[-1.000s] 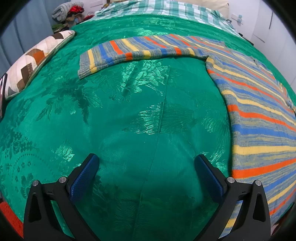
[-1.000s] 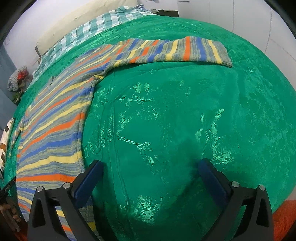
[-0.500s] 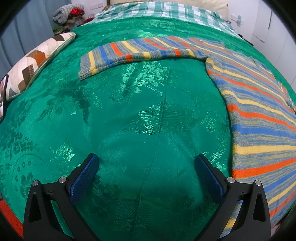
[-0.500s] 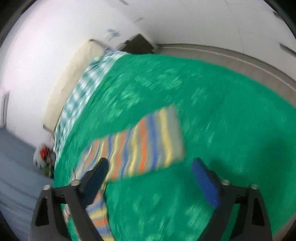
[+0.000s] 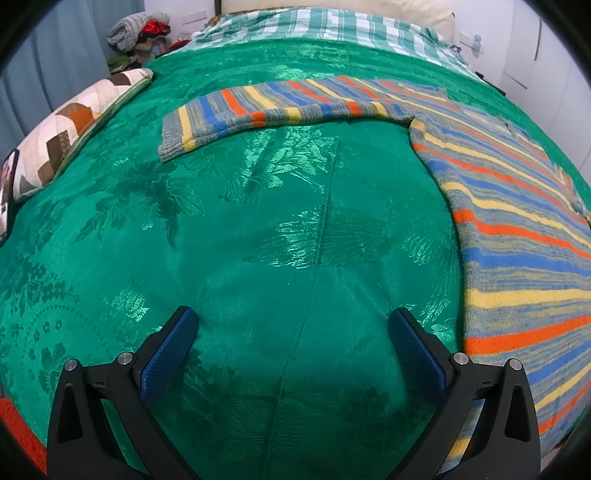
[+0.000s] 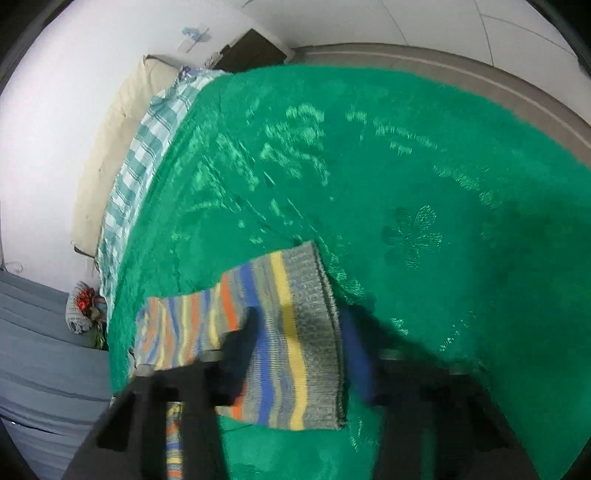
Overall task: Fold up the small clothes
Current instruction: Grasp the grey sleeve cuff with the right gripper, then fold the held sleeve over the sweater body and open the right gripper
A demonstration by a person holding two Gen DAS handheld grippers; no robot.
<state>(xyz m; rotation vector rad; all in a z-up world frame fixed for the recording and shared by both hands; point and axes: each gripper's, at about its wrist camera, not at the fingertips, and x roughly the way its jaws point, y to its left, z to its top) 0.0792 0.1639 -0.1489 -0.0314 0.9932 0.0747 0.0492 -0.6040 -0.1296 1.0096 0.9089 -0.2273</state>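
A striped knit sweater [image 5: 517, 221] in grey, blue, yellow and orange lies flat on a green bedspread [image 5: 258, 221]. One sleeve [image 5: 258, 107] stretches left across the bed. My left gripper [image 5: 291, 328] is open and empty over bare bedspread, left of the sweater's body. In the right wrist view the other sleeve's grey cuff [image 6: 314, 332] lies between the spread fingers of my right gripper [image 6: 299, 332], which is open around the cuff end; the view is blurred.
A patchwork pillow [image 5: 74, 125] lies at the bed's left edge with a phone [image 5: 7, 192] beside it. A plaid sheet [image 5: 314, 26] and cream pillow [image 6: 110, 140] are at the head. Clothes [image 5: 144, 33] are piled beyond the bed. Floor [image 6: 443, 62] borders the bed's far side.
My right gripper has swung fast from the sweater's body side out to the sleeve cuff, which now sits between its fingers. The left gripper has barely moved.
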